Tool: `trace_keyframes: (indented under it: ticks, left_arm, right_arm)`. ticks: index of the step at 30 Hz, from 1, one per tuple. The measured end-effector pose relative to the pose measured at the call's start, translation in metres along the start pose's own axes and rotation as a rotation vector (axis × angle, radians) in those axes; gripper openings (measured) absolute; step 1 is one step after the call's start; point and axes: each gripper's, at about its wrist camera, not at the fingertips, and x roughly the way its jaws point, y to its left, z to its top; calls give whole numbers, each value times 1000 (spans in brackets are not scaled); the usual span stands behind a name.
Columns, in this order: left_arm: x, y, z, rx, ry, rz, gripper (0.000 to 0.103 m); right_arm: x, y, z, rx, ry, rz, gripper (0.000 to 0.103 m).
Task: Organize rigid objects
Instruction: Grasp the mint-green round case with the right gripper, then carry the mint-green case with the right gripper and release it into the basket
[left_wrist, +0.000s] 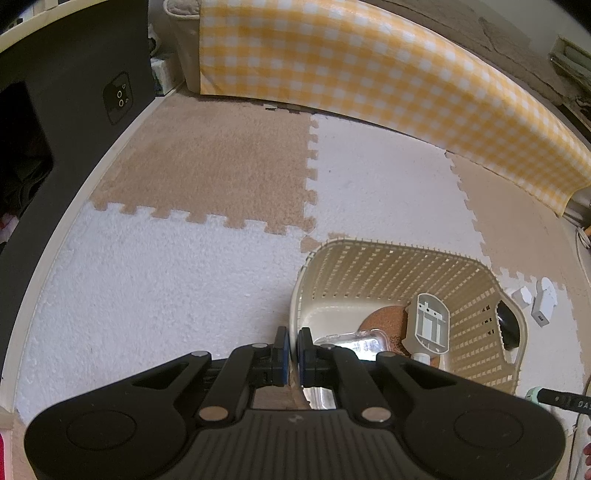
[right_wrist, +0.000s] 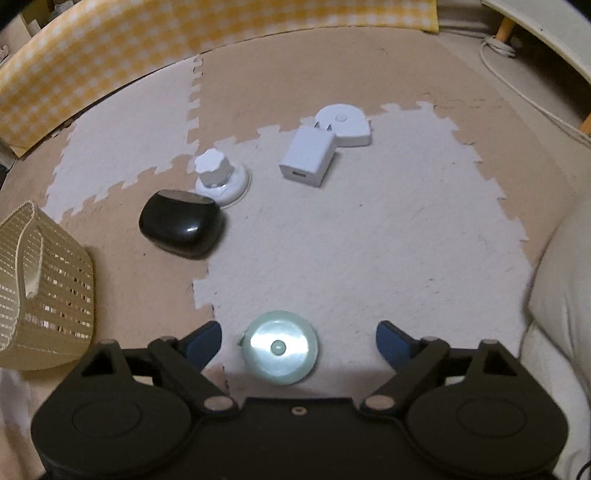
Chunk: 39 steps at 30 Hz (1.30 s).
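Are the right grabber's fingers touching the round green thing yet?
Apart. The right wrist view shows bare mat either side of the green disc, between the open right gripper fingers.

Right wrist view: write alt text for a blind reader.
The open right gripper straddles a round pale-green disc on the foam mat, untouched. Beyond lie a black case, white charger and beige basket.

tan and white puzzle-mat floor (right_wrist: 351, 240), beige lattice basket (right_wrist: 44, 288), black case (right_wrist: 181, 223), white charger (right_wrist: 308, 157), white knob (right_wrist: 218, 173), pale green round disc (right_wrist: 279, 347)
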Motion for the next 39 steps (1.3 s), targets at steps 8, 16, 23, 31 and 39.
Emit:
trace_keyframes:
  ticks: [8, 16, 23, 31, 39]
  left_arm:
    - [0, 6, 2, -38, 8, -34, 4]
    - [-5, 9, 3, -61, -12, -53, 3]
    - [-4, 16, 3, -94, -10, -77, 3]
    - [-1, 19, 2, -97, -4, -84, 3]
    - [8, 13, 0, -83, 11, -63, 4]
  right_arm:
    - [11, 10, -3, -44, 17, -2, 75]
    - [16, 21, -8, -115, 21, -24, 63]
    - [13, 23, -7, -139, 11, -29, 53]
    - [6, 28, -7, -132, -19, -2, 53]
    - [-24, 34, -2, -96, -105, 96, 53]
